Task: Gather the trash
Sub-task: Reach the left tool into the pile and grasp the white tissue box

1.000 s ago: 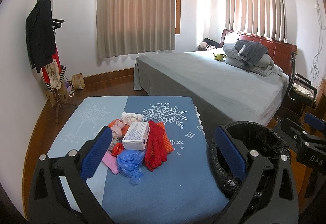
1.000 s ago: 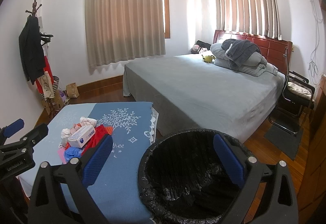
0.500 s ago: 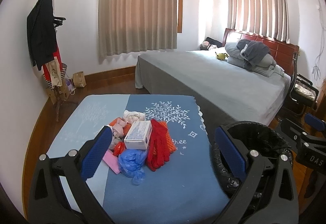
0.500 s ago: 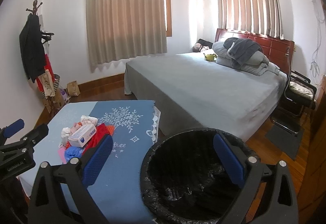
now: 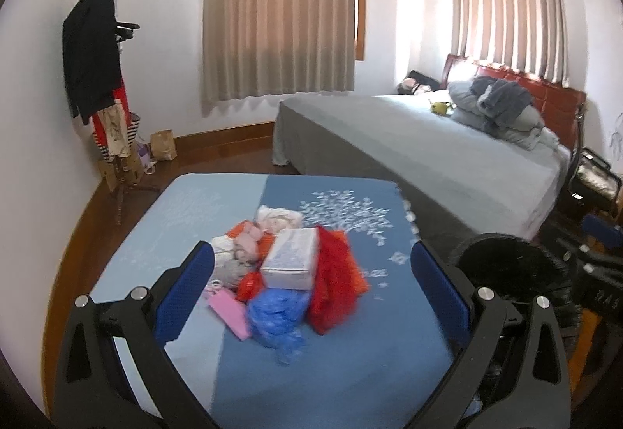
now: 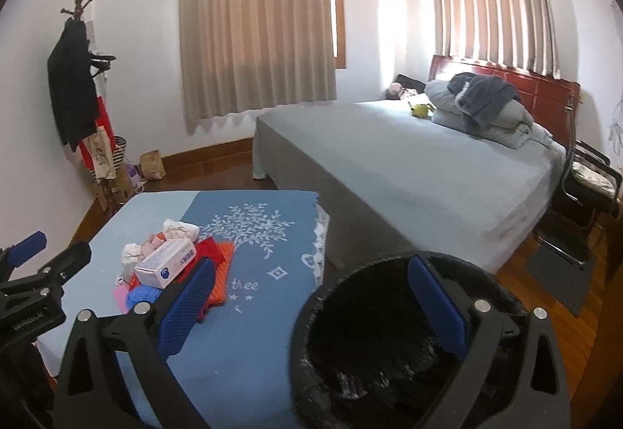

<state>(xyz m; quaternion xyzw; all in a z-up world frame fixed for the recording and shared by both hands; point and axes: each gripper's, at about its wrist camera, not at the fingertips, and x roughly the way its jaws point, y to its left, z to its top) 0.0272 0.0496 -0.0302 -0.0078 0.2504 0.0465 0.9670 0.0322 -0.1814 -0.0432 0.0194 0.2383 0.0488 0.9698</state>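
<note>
Both grippers [image 5: 309, 283] [image 6: 311, 296] spread wide, empty; trash pile [image 5: 288, 269] apparently untouched on table [image 5: 342, 370]

Daylight glows through curtains [image 5: 278, 16]; room bright; fisheye bends edges; motion blur softens left view

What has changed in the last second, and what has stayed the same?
The left gripper has moved slightly closer to the trash pile. The right gripper has shifted a little over the bin. Nothing was grasped or released; both stay open and empty, and the pile is unmoved.
</note>
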